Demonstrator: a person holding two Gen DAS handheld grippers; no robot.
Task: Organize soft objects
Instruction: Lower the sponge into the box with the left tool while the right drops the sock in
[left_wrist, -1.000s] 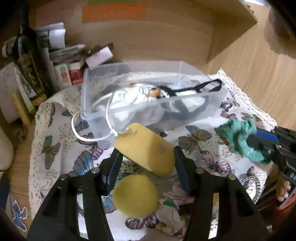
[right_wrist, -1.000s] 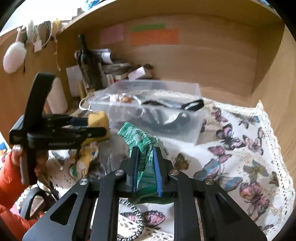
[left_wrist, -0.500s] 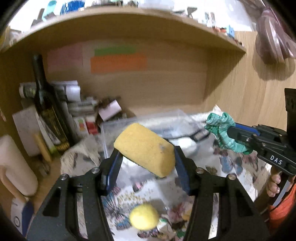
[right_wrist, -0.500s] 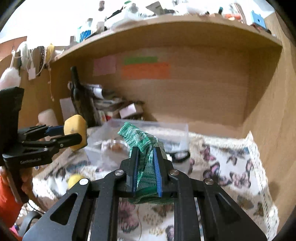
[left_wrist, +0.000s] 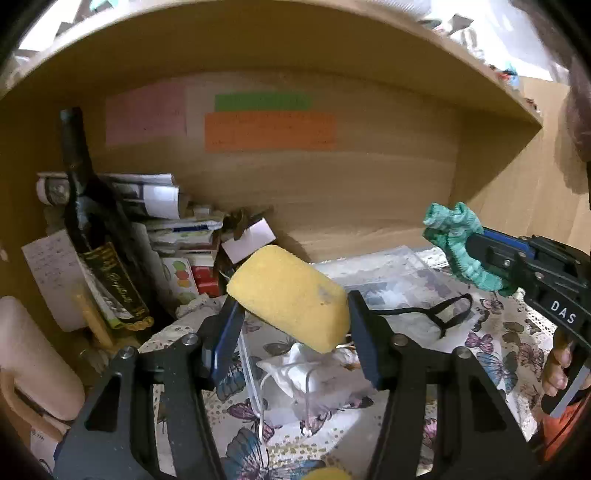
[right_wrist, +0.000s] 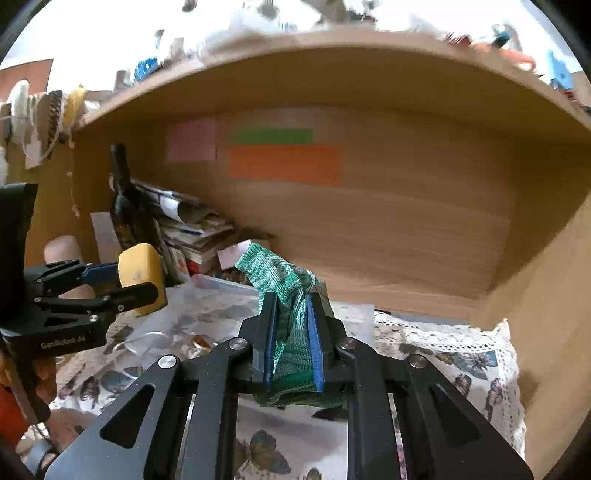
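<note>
Both grippers hang in the air above the clear plastic bin (left_wrist: 402, 273), each with something soft in it, which looks to me like two items carried over for dropping in together. The left gripper (left_wrist: 291, 325) has its jaws squeezed against the two ends of a yellow sponge (left_wrist: 290, 295), holding it crosswise and tilted, clear of the bin below. The sponge is a rounded block, porous, with a small grey smudge on its face. The right gripper (right_wrist: 291, 332) has its jaws pinched nearly together on a green knitted cloth (right_wrist: 286, 291) (bunched, its loose end sticking up past the fingertips). Inside the bin lie white fabric and a black strap, on the butterfly tablecloth (left_wrist: 506, 354).
</note>
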